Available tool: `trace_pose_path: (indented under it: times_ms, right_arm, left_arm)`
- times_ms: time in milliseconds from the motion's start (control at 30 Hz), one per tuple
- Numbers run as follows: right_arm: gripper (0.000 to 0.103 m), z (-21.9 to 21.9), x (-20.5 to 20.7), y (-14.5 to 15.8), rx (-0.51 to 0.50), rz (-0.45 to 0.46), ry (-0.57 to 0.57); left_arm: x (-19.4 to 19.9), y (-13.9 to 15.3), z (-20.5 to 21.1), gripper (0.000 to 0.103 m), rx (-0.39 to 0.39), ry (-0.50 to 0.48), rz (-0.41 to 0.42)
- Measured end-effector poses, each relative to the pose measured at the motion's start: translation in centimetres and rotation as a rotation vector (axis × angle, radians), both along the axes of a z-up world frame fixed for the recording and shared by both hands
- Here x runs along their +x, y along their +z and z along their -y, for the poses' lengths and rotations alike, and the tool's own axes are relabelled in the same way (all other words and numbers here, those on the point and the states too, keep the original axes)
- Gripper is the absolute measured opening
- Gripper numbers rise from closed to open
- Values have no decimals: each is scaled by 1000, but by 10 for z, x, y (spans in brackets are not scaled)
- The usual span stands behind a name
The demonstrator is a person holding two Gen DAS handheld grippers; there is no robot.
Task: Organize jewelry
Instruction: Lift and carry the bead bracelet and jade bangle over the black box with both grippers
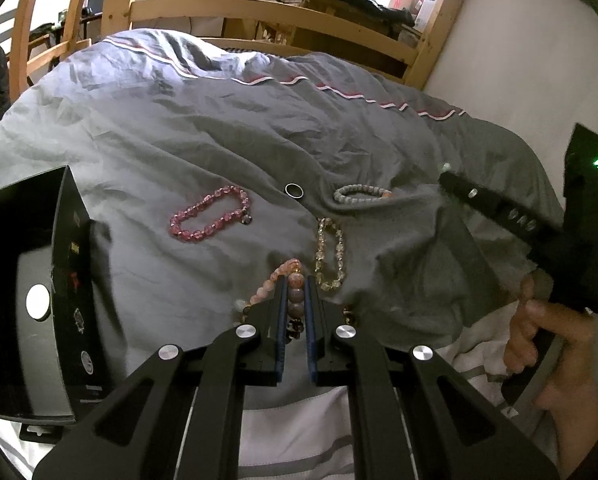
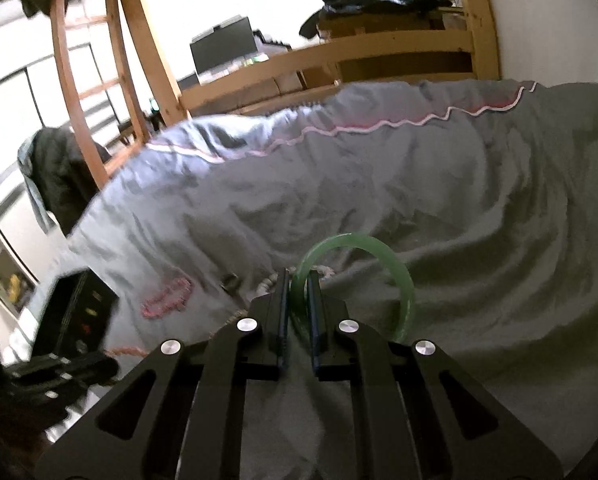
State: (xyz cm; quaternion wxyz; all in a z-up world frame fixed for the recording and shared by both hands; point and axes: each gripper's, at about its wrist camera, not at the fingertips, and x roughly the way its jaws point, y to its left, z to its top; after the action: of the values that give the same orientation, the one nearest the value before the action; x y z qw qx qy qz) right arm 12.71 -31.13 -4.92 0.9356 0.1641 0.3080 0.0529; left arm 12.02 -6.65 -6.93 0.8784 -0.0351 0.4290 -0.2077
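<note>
My left gripper is shut on a bracelet of large brown and orange beads that trails down onto the grey bedcover. My right gripper is shut on a green jade bangle and holds it upright above the cover. On the bed lie a pink bead bracelet, a silver ring, a grey bead bracelet and a clear yellowish bead bracelet. An open black box stands at the left; it also shows in the right wrist view.
The right gripper's body and the hand holding it are at the right of the left wrist view. A wooden bed frame runs along the far side. A white wall bounds the bed at the right.
</note>
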Motion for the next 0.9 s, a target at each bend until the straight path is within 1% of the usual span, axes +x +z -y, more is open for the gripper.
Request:
trace_pose_path:
  times_ms: [67, 300, 500, 600, 767, 900]
  right_arm:
    - [10, 1, -2, 4, 46, 22, 10]
    - [10, -6, -6, 14, 39, 52, 21]
    - [10, -22, -10, 25, -2, 59, 54]
    - [10, -34, -17, 32, -42, 62, 73]
    - [10, -54, -29, 45, -88, 74, 113]
    - [10, -72, -36, 56, -112, 94, 154]
  left_arm:
    - [0, -1, 0, 8, 2, 1, -3]
    - [0, 2, 0, 8, -2, 5, 7]
    - [-7, 17, -5, 8, -10, 8, 38]
    - [-13, 28, -8, 8, -13, 14, 57]
    - [-27, 49, -21, 8, -16, 31, 90]
    - [-35, 68, -39, 8, -14, 63, 115]
